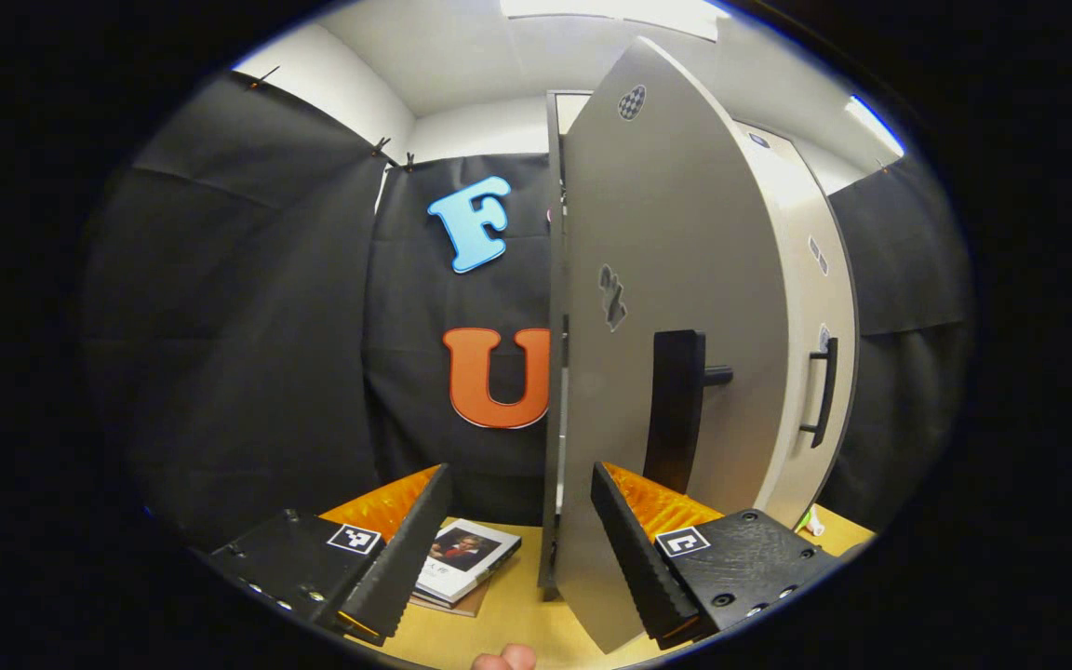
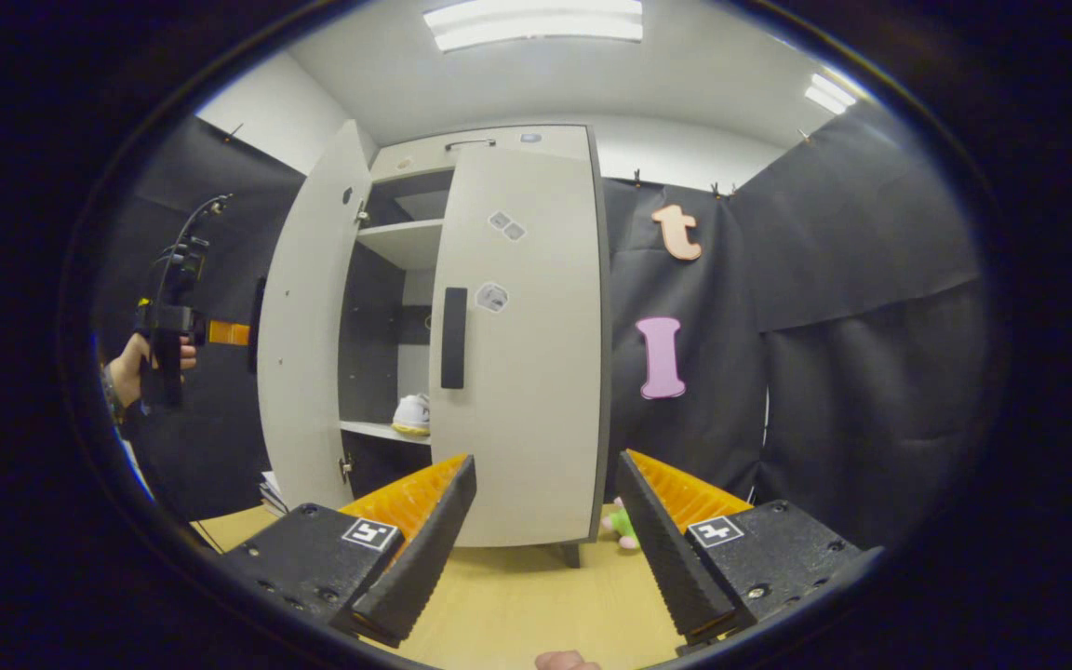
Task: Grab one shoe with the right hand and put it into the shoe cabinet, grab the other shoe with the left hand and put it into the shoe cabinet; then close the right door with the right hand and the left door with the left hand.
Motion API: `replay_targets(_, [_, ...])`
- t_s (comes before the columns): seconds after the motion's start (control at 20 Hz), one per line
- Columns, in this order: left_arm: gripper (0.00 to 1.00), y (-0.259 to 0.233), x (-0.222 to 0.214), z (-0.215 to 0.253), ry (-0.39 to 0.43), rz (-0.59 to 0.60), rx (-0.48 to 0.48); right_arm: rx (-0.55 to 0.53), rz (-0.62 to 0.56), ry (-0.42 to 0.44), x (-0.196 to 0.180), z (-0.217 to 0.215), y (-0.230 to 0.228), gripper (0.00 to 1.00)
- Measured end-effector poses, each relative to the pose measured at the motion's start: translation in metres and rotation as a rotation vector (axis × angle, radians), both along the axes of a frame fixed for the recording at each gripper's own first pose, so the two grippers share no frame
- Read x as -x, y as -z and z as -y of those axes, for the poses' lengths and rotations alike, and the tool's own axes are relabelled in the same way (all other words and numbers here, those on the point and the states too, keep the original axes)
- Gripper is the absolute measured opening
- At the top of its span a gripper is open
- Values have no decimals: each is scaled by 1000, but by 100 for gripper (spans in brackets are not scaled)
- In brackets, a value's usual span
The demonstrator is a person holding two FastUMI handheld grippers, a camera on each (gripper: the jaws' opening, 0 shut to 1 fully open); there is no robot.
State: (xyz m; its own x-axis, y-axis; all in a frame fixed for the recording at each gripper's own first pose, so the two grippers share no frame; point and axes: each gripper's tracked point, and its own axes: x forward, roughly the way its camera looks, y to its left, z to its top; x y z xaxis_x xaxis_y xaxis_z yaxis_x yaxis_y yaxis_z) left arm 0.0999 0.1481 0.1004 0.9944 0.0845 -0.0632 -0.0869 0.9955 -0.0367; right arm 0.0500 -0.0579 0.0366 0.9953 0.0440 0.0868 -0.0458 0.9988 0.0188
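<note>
- Left gripper (image 1: 519,549): fingers spread wide, holding nothing; the edge of the pale grey left cabinet door (image 1: 676,307) stands between them at frame centre.
- Right gripper (image 2: 545,549): fingers spread wide, empty, at lower centre before the closed right door (image 2: 522,372).
- White shoe (image 2: 412,413): rests on the cabinet shelf (image 2: 378,430), left of centre.
- Left door (image 2: 308,326): ajar.

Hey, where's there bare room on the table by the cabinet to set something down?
Bare light wooden tabletop lies in front of the closed right door of the pale grey shoe cabinet. It is more crowded by the left door, where books lie, and at the cabinet's right foot, beside a small green-and-pink toy.
</note>
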Motion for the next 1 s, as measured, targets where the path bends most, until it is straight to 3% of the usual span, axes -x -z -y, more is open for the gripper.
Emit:
replay_targets(0.05, [92,1,-5,12,23,-1,14,-3,-1,4,1,2,1,94])
replay_targets(0.1, [92,1,-10,24,46,-1,20,-4,0,12,1,7,0,98])
replay_targets(0.25, [92,-1,-32,67,124,6,27,-11,1,39,4,19,1,98])
replay_targets(0.45, [92,2,-48,94,122,18,27,-27,-17,70,11,32,9,98])
replay_targets(0.5, [82,1,-47,99,121,31,33,-24,-22,80,11,37,11,98])
replay_targets(0.55, [92,-3,-46,98,105,44,18,-19,-29,88,10,40,13,98])
replay_targets(0.6, [89,-7,-42,99,109,55,14,-16,-37,91,9,43,16,98])
replay_targets(0.75, [93,-12,-20,117,148,84,59,-23,-54,79,5,41,20,98])
replay_targets(0.8, [100,-13,-10,123,162,88,69,-26,-57,69,2,38,19,98])
replay_targets(0.85, [93,-14,-1,129,174,92,65,-29,-55,59,1,34,18,98])
replay_targets(1.0, [93,-9,30,137,167,103,1,-18,-44,25,-1,21,14,98])
